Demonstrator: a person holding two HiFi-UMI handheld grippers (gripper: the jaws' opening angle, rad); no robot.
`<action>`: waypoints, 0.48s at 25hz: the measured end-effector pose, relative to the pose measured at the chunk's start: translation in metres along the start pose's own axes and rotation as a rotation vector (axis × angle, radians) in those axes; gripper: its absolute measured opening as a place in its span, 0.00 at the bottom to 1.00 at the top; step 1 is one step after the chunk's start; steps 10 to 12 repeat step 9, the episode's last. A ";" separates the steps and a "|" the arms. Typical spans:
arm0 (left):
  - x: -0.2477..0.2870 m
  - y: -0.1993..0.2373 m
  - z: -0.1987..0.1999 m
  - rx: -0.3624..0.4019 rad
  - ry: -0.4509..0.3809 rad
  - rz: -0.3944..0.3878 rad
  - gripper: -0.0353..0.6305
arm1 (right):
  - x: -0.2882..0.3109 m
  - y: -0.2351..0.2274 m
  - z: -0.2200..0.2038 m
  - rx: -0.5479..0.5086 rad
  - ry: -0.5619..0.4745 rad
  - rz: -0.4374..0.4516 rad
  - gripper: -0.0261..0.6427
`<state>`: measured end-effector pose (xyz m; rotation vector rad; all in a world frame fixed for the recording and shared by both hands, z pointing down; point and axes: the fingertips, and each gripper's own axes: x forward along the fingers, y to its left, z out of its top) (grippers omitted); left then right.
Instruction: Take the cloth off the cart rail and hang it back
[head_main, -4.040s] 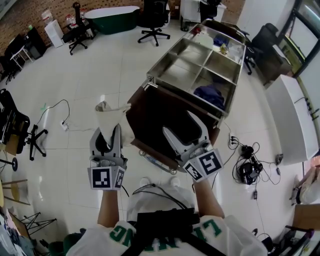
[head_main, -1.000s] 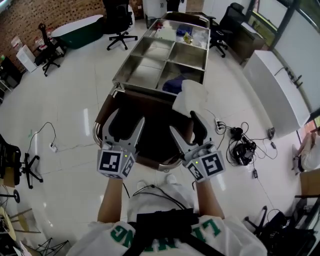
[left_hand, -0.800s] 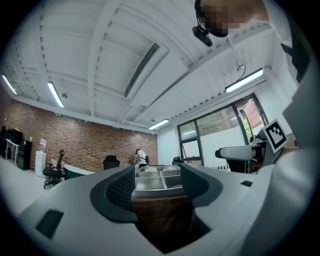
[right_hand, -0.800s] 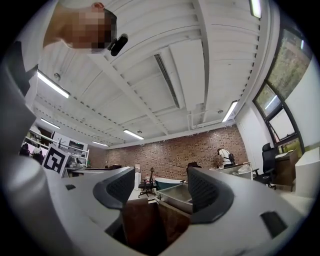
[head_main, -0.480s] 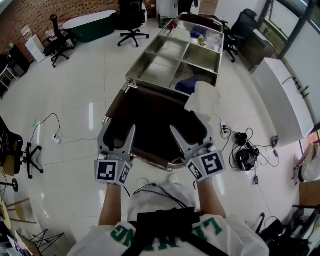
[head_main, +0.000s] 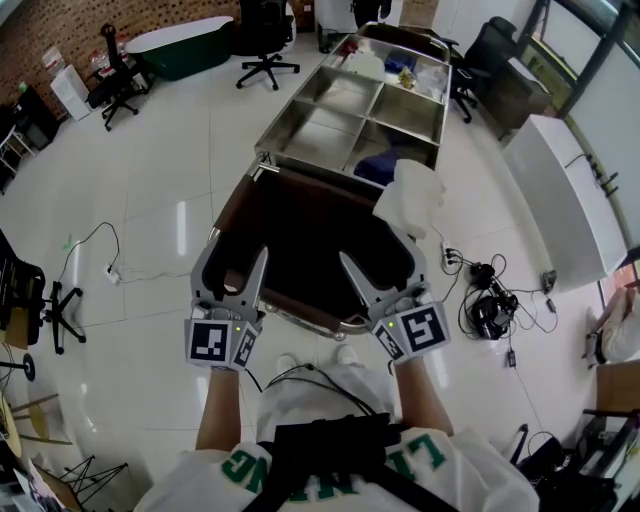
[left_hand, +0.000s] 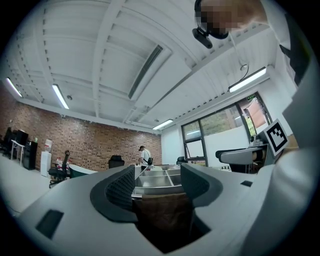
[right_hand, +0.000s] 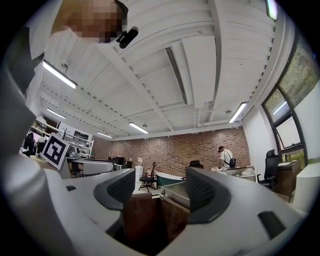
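Observation:
A white cloth (head_main: 410, 198) lies draped over the right near corner of the steel cart (head_main: 300, 160), above its dark brown bag (head_main: 310, 240). My right gripper (head_main: 382, 262) stands open just in front of the cloth with nothing between its fingers. It is apart from the cloth. My left gripper (head_main: 230, 272) is open too, over the bag's left near corner. In the left gripper view the open gripper (left_hand: 157, 187) frames only the bag (left_hand: 162, 215) and the cart's trays. In the right gripper view the open gripper (right_hand: 160, 192) also holds nothing.
The cart's chrome rail (head_main: 310, 322) curves round the bag's near side. A blue cloth (head_main: 375, 170) lies in a cart compartment. Cables (head_main: 490, 310) lie on the floor at right, beside a white cabinet (head_main: 565, 190). Office chairs (head_main: 265, 40) and a green tub (head_main: 185, 45) stand behind.
Four seconds ago my left gripper held the cloth up at the cart's left. It now lies on the right corner, and both grippers have drawn back a little, the left narrowing slightly.

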<state>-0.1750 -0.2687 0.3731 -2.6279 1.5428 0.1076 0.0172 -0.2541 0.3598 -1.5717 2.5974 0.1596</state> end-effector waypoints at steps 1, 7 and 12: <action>-0.001 0.003 0.001 -0.003 -0.002 0.007 0.46 | 0.000 0.000 0.000 -0.001 0.002 -0.001 0.53; -0.004 0.004 -0.001 -0.013 -0.006 0.008 0.46 | 0.001 0.006 0.000 -0.012 0.004 0.006 0.53; -0.004 0.001 -0.002 -0.013 -0.008 0.000 0.46 | 0.002 0.008 -0.002 -0.013 0.005 0.010 0.53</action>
